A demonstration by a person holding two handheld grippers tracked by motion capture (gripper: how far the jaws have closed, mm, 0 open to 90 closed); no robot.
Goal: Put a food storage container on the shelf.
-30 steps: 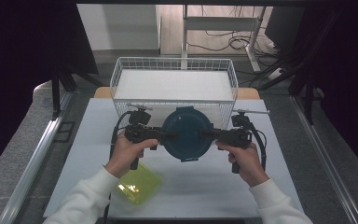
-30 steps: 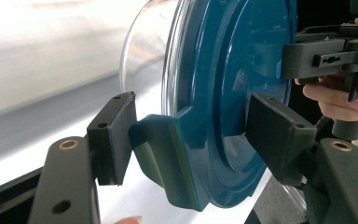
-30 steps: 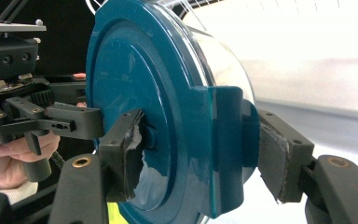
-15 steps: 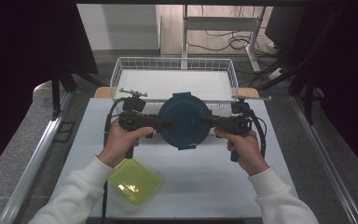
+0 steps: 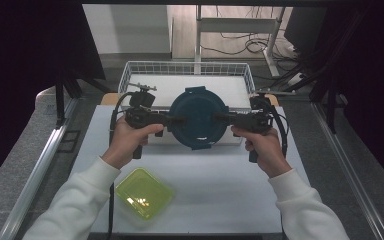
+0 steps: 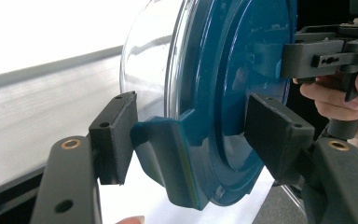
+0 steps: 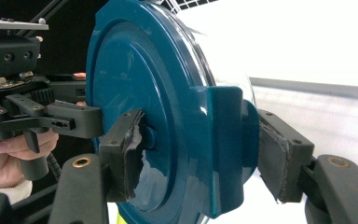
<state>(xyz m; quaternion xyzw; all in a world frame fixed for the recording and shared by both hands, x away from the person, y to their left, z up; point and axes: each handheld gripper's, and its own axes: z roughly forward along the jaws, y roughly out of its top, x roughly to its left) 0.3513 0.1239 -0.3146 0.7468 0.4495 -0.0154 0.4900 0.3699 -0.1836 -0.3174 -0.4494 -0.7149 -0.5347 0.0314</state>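
One round container (image 5: 198, 117), clear bowl body under a dark teal plastic lid with raised concentric rings and moulded side tabs; held in the air over the table (image 5: 220, 180) at about 12 o'clock, in front of the wire basket (image 5: 130, 75), and tipped so the lid faces the high camera; two claws, both grasping it; left claw (image 5: 171, 120) clamps the lid tab at its 9 o'clock edge, one black pad on the tab, the other on the lid face; right claw (image 5: 225, 118) clamps the tab at 3 o'clock likewise, pads worn and frayed; one white wire basket, rectangular grid; one yellow-green translucent box (image 5: 145, 193), rounded-square, lying on the white table at 7 o'clock, well apart; no readable writing.
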